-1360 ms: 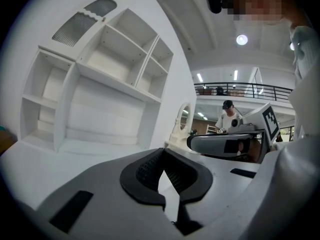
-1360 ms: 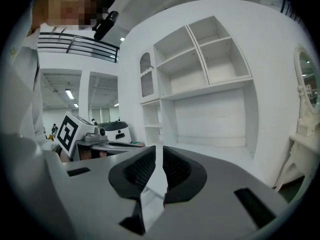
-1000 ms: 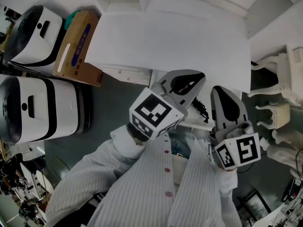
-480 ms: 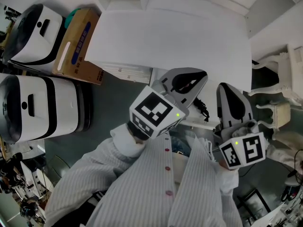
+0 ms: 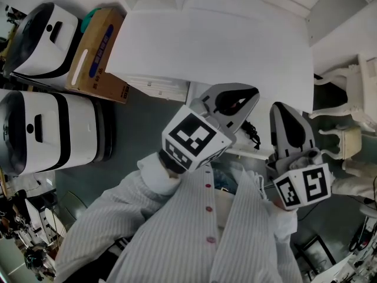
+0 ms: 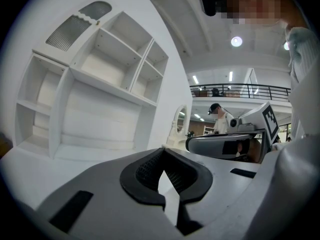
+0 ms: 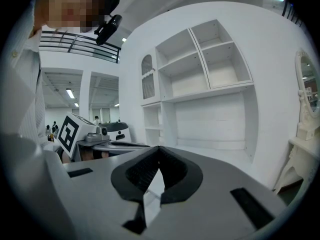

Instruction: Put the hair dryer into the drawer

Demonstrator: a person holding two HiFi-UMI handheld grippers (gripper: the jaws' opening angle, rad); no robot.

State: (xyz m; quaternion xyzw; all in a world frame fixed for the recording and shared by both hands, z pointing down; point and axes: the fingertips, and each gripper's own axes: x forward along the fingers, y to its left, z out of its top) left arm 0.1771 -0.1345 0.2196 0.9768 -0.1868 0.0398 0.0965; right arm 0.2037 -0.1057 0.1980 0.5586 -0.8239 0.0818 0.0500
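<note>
Currently the left gripper (image 5: pixel 234 104) and the right gripper (image 5: pixel 287 128) hover side by side over the near edge of the white bench (image 5: pixel 212 46). Both pairs of jaws are clenched together on nothing. White shelves (image 6: pixel 100 84) stand ahead. The hair dryer cannot be made out.

Likely a lab hall, mezzanine railing (image 6: pixel 240 89), ceiling lights (image 6: pixel 236 41), white machines (image 5: pixel 47 131)

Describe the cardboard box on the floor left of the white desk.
The cardboard box is brown and long, with a blue printed band and a white strip on its top face. It lies on the dark floor between the white desk and a white-and-black machine. A teal thing shows behind its far end.
</note>
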